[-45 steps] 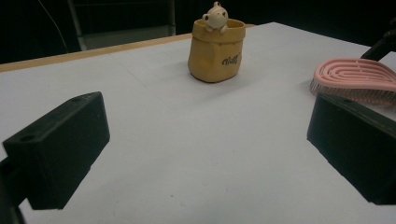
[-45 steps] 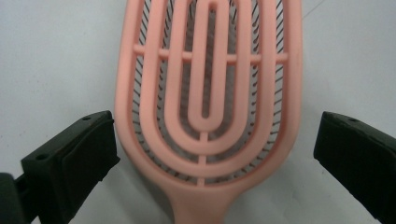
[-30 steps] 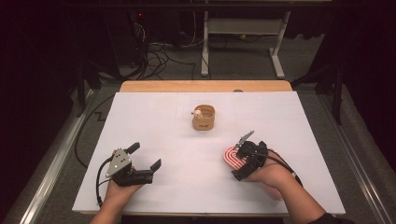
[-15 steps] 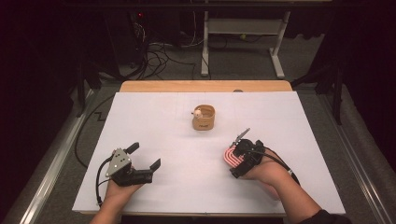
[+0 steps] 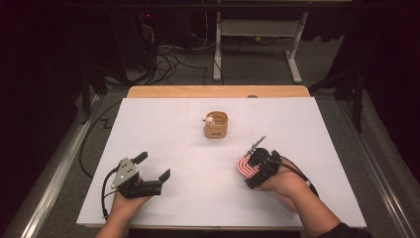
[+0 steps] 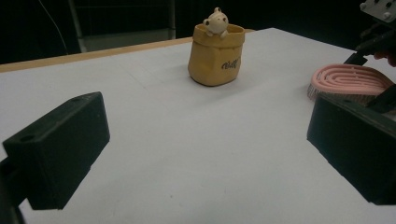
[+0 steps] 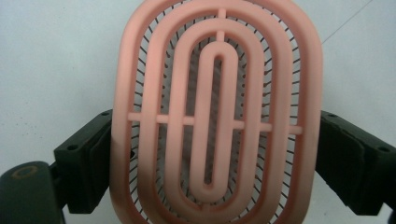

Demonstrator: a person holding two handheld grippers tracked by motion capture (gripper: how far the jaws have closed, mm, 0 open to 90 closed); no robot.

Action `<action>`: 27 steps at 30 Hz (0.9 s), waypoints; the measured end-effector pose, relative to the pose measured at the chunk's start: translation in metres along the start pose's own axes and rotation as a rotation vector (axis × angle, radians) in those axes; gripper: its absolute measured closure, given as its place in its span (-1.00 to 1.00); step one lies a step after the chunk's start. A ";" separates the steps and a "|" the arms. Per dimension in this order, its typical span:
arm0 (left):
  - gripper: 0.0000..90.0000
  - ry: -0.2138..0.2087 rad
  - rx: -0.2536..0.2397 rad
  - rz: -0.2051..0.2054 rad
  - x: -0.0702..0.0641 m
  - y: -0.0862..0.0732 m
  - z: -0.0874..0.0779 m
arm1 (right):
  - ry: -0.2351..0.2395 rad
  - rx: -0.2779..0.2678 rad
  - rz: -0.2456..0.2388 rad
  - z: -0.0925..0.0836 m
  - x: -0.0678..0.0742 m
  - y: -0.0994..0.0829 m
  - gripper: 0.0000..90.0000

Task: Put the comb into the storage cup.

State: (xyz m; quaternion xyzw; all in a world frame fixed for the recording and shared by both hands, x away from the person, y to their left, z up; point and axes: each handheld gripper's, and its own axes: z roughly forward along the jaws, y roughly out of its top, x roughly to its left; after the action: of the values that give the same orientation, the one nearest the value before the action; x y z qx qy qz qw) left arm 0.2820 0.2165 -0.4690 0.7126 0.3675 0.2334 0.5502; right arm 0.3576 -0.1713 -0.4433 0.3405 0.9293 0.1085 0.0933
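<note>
A pink oval brush point(image 5: 242, 165) with concentric ribs lies on the white table point(image 5: 173, 129) at the front right. My right gripper point(image 5: 250, 171) has just been closing its jaws with the brush between them. In the right gripper view the black pads point(image 7: 95, 154) press against both long sides of the brush point(image 7: 217, 116). My left gripper point(image 5: 153, 166) rests open at the front left with nothing between its fingers point(image 6: 60, 149). A tan bag-shaped pot point(image 5: 216, 125) with a small pale figure point(image 6: 215, 21) on its rim stands mid-table, beyond both grippers.
A wooden strip point(image 5: 218, 91) runs along the table's far edge. Behind it, cables point(image 5: 168, 59) lie on the floor beside a white frame's legs point(image 5: 257, 49). Metal rails point(image 5: 54, 173) flank the table.
The right gripper's jaws have drawn in around the pink brush; both hands have stayed in place. The left gripper and the pot are unchanged.
</note>
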 end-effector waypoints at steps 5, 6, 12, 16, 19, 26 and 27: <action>-1.00 -0.004 0.006 -0.003 0.000 -0.001 0.002 | 0.016 0.005 0.008 -0.003 -0.002 0.001 -0.65; -1.00 -0.004 0.005 0.002 -0.001 -0.001 0.002 | 0.017 0.008 0.008 -0.004 -0.002 0.001 -0.65; -1.00 -0.004 0.002 -0.004 0.000 -0.001 0.002 | 0.026 0.013 0.002 -0.004 -0.003 0.001 -0.61; -1.00 -0.005 0.003 -0.005 0.000 -0.001 0.002 | 0.026 0.007 -0.009 -0.003 -0.003 0.001 -0.60; -1.00 -0.008 0.004 -0.003 0.000 0.000 0.001 | 0.023 0.009 -0.019 -0.003 -0.002 0.001 -0.60; -1.00 -0.013 0.006 -0.016 0.001 -0.001 0.001 | 0.010 0.025 -0.037 -0.003 0.000 0.002 -0.62; -1.00 -0.012 0.004 -0.010 0.000 -0.001 0.000 | 0.010 0.027 -0.032 -0.003 0.001 0.002 -0.63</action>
State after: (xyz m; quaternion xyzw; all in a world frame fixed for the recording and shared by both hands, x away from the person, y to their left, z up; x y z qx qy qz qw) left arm 0.2820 0.2165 -0.4704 0.7131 0.3682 0.2255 0.5522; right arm 0.3574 -0.1701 -0.4401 0.3262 0.9364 0.0963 0.0858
